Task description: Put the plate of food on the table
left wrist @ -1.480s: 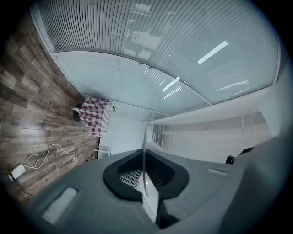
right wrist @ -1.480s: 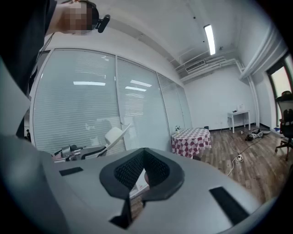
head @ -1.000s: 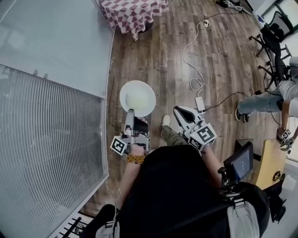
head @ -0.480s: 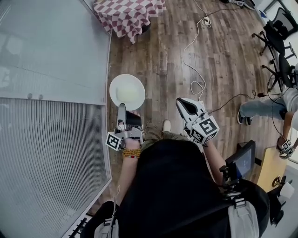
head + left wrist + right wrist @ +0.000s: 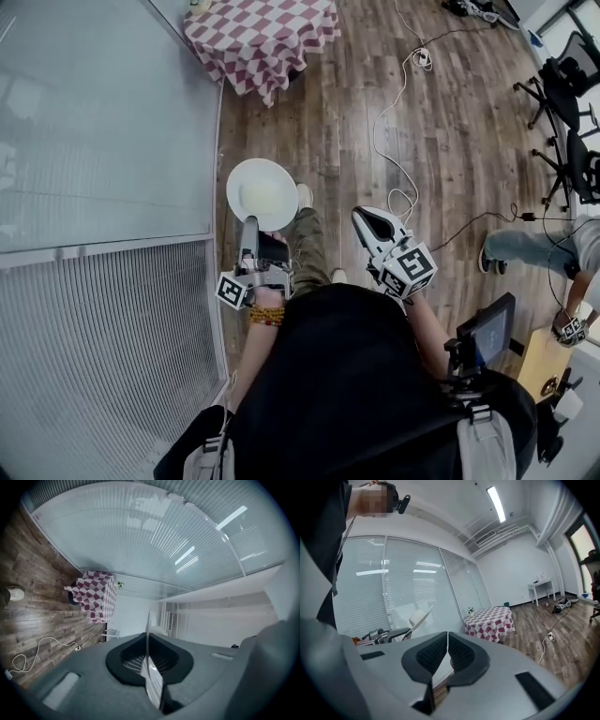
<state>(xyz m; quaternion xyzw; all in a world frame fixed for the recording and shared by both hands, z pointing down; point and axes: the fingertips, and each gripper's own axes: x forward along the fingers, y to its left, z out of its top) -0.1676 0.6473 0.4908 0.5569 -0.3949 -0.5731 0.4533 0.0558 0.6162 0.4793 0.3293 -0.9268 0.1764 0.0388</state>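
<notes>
The left gripper (image 5: pixel 250 225) is clamped on the near rim of the white plate (image 5: pixel 266 190), holding it out in front of the person, up above the wood floor (image 5: pixel 328 112). A pale heap of food (image 5: pixel 261 199) sits in the middle of the plate. From the left gripper view, both jaws pinch the plate's rim, which shows edge-on between them.

Over on the right, the right gripper (image 5: pixel 364 218) hangs level with the plate but well apart from it. Its own view shows the jaws pressed together with nothing between them.

The table (image 5: pixel 267 33), draped in a red-and-white checked cloth, stands at the far end, right beside the glass wall (image 5: pixel 112 122) on the left. The plate is not on it yet; a stretch of floor lies between the two.

A shoe (image 5: pixel 305 195) of the person shows just right of the plate. A white cable (image 5: pixel 380 122) snakes across the boards right of the table. At the far right edge are a seated person's leg (image 5: pixel 520 246) and office chairs (image 5: pixel 572 94).
</notes>
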